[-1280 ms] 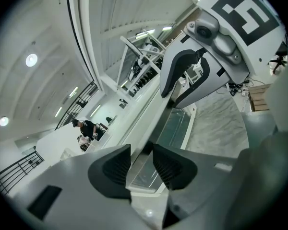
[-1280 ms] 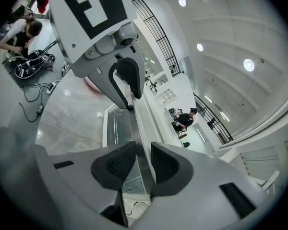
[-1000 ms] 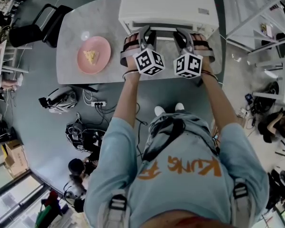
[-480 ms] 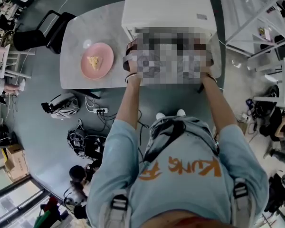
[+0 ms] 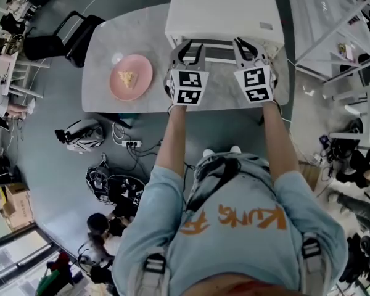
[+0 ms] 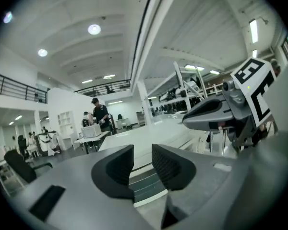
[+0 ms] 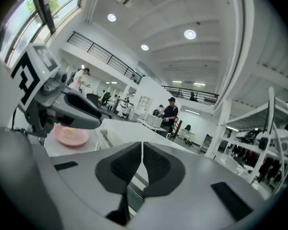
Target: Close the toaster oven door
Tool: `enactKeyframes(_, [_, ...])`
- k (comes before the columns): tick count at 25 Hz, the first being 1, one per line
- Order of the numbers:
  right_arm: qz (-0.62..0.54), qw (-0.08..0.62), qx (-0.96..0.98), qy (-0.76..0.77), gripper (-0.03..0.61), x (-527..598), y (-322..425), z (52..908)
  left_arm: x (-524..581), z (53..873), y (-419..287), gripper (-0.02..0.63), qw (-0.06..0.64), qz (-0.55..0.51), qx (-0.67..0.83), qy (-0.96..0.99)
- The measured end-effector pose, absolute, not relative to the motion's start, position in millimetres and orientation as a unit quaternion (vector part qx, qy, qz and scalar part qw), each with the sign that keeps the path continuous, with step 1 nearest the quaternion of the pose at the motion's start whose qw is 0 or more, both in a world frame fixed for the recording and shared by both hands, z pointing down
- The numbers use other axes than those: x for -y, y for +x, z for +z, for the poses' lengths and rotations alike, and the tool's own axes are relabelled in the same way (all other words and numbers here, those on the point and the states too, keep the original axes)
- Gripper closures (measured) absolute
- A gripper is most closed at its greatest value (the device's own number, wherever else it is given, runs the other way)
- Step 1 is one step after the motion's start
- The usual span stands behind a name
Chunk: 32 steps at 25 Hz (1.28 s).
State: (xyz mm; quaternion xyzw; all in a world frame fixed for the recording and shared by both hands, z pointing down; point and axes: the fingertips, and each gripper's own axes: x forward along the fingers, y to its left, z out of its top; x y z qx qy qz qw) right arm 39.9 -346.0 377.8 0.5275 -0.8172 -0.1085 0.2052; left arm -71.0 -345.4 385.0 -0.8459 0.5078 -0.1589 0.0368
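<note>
— Grey marble table (image 5: 102,51), seen from above. What is nearest?

— Two grippers held out ahead. The left gripper (image 5: 190,49) and right gripper (image 5: 246,47) sit side by side at the front of the oven (image 5: 222,14). Both are higher than a second ago and have rolled upright.

— And the fingers?

— The left jaws have narrowed a little but stand wide. Nothing is pressed between them, and only the oven's front edge shows through the gap. The right jaws have just closed to a thin slit, empty.

— Where is the door?

— The door (image 5: 218,44) is between the grippers, on the oven's front. It looks swung up, so closing seems done or nearly done. I cannot tell whether it is fully seated.

— Beyond that?

— An open hall, with a standing figure (image 6: 101,115) far off.
</note>
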Motion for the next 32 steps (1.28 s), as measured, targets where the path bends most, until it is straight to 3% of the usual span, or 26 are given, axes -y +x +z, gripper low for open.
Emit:
enactKeyframes(5, [-0.025,0.111,0.818,0.564,0.580,342.2,53.5,354.6,331.3,358.6,-94.5,0.604,-0.036,-0.044,-0.582,-0.811])
enactKeyframes(12, [0.052,0.023,0.824,0.563,0.581,325.7,61.2,358.4,313.8,364.6,-103.7,0.612,-0.095,0.016,-0.617,-0.781])
enactKeyframes(32, [0.053,0.046,0.844,0.531,0.580,308.9,62.0,375.9,298.4,372.4,-93.4,0.612,-0.079,-0.010,-0.628,-0.774])
